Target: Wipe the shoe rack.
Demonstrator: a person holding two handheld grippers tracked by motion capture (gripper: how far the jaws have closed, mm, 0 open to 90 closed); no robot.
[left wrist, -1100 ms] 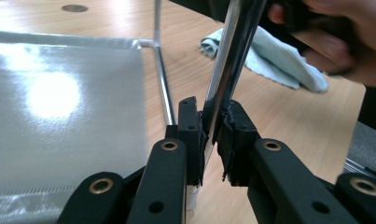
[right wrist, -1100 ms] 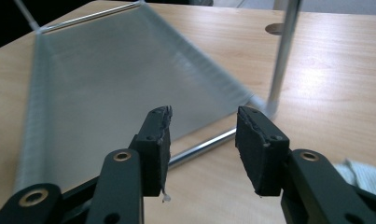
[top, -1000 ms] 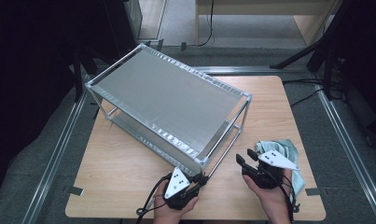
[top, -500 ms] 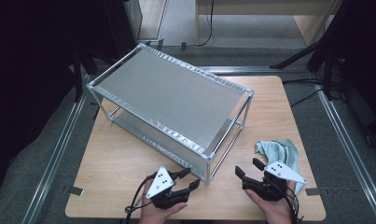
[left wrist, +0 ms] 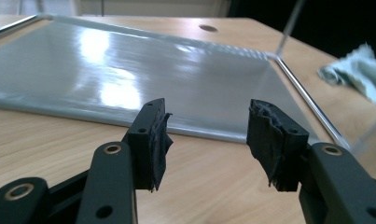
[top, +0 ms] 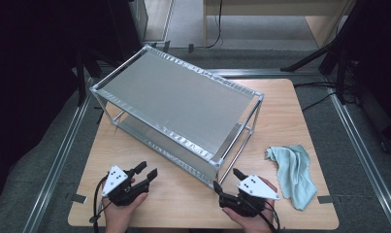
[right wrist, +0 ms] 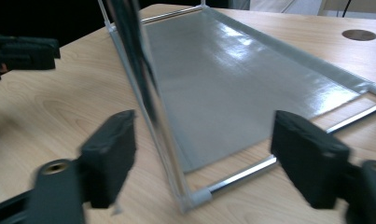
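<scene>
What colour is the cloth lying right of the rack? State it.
Pale blue-green; the cloth shows best in the high view.

Table: you work at a light wooden table (top: 300, 107) with rounded corners and 1 round cable hole (right wrist: 358, 34).
Floor: grey carpet (top: 52, 160) around you, crossed by 2 metal rails (top: 350, 141).
Beyond: pale wooden furniture (top: 280, 12), black cables (top: 217, 29), dark surroundings at your left.

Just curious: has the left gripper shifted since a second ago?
Yes. The left gripper has slid leftward along the table's near edge, away from the metal shelf's front corner post.
</scene>
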